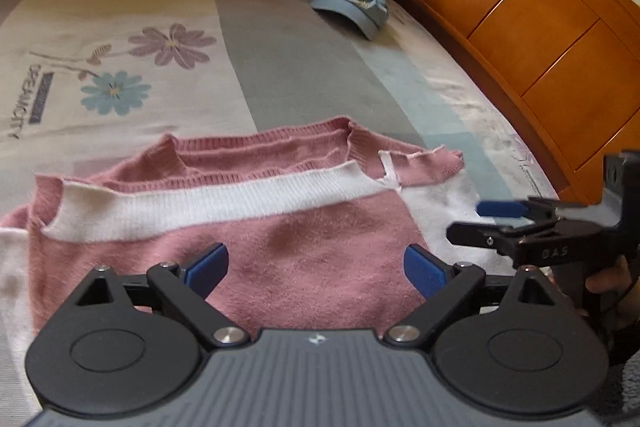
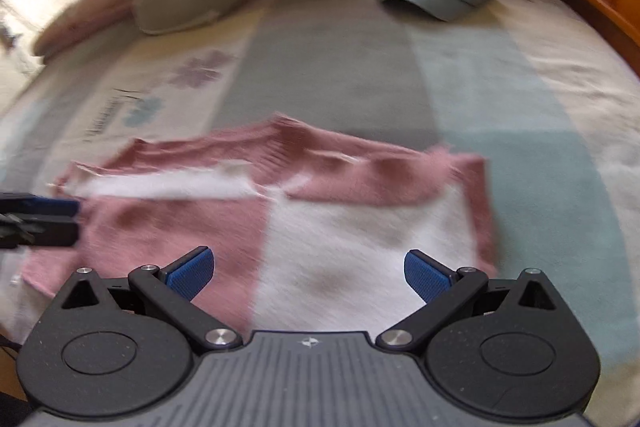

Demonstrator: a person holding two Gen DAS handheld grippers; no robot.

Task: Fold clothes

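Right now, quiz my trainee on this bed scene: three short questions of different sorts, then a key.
1. True or false: the left gripper is shut on the pink and white sweater.
2. Multiple choice: which item lies on the bedspread beyond the sweater, nearest the wooden headboard? A) a blue cap B) a folded towel C) a shoe
3. Fill in: in the right wrist view, the right gripper has its jaws ____.

Key
1. False: both blue pads stand wide apart above the sweater, holding nothing.
2. A: the blue cap.
3. Open.
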